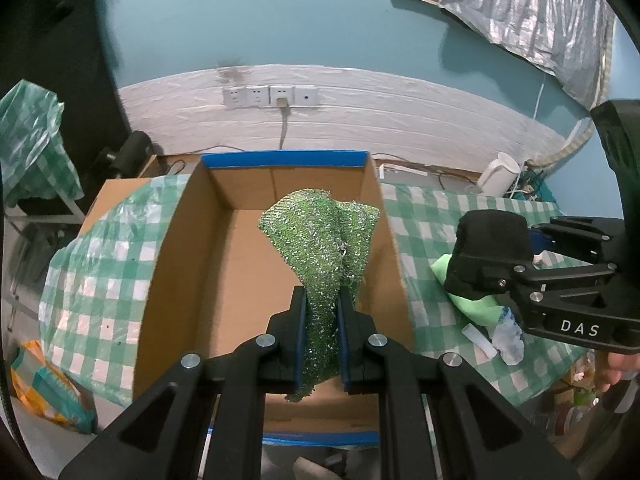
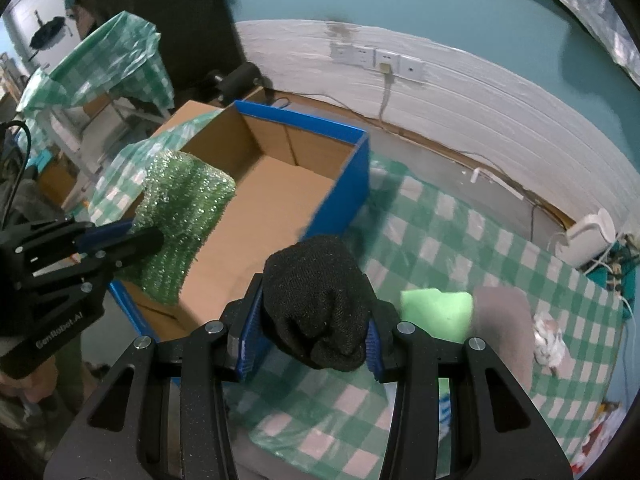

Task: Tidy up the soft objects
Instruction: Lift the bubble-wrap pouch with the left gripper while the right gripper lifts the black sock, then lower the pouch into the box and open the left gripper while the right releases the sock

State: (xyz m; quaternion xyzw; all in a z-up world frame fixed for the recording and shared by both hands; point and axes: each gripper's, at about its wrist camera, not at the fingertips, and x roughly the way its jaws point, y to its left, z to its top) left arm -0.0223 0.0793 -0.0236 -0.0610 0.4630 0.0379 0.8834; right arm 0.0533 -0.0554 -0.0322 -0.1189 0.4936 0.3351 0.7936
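Pinching one sparkly green cloth (image 1: 324,248) over one cardboard box (image 1: 180,248), the left hand-held gripper (image 1: 322,320) mirrors the right hand-held gripper (image 2: 312,340), clamped on one black knit bundle (image 2: 320,300).

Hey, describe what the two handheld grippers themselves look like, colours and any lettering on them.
Both are matte black plastic linkage frames with silver round pivot bolts and blue ribbed pads lining the jaws. The left gripper carries grey "GenRobot.AI" lettering on its body in the right wrist view; the right gripper shows white "DAS" lettering in the left wrist view. No cables show on either.
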